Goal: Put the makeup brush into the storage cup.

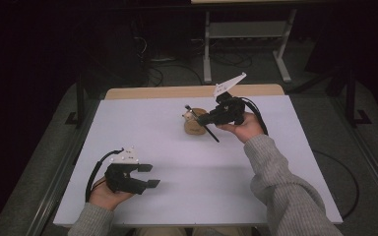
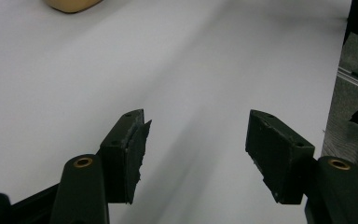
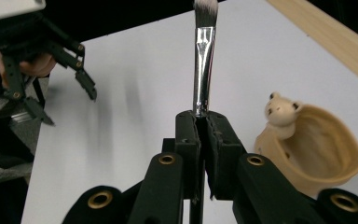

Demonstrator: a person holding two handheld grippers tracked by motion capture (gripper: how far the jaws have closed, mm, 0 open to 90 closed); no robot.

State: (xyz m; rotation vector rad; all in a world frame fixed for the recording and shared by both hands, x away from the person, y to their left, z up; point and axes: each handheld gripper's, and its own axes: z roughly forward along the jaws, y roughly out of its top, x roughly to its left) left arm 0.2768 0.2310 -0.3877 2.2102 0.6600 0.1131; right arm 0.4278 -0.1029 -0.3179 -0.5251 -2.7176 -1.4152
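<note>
My right gripper (image 1: 203, 118) is raised over the far middle of the white table (image 1: 187, 196) and is shut on a makeup brush (image 1: 212, 134). In the right gripper view the brush's silver ferrule (image 3: 203, 65) and pale bristles rise straight out of the closed jaws. Just beside it stands a tan cup with a small bear figure (image 1: 194, 124) on its rim (image 3: 319, 154). My left gripper (image 1: 150, 175) rests low at the near left, open, with nothing between its fingers (image 2: 198, 140). A bit of the tan cup (image 2: 72, 3) shows far ahead of it.
A pale wooden strip (image 1: 192, 91) runs along the table's far edge. Beyond it, on the dark floor, are a white desk frame (image 1: 246, 34) and several cables. The left gripper (image 3: 70, 106) shows far off in the right gripper view.
</note>
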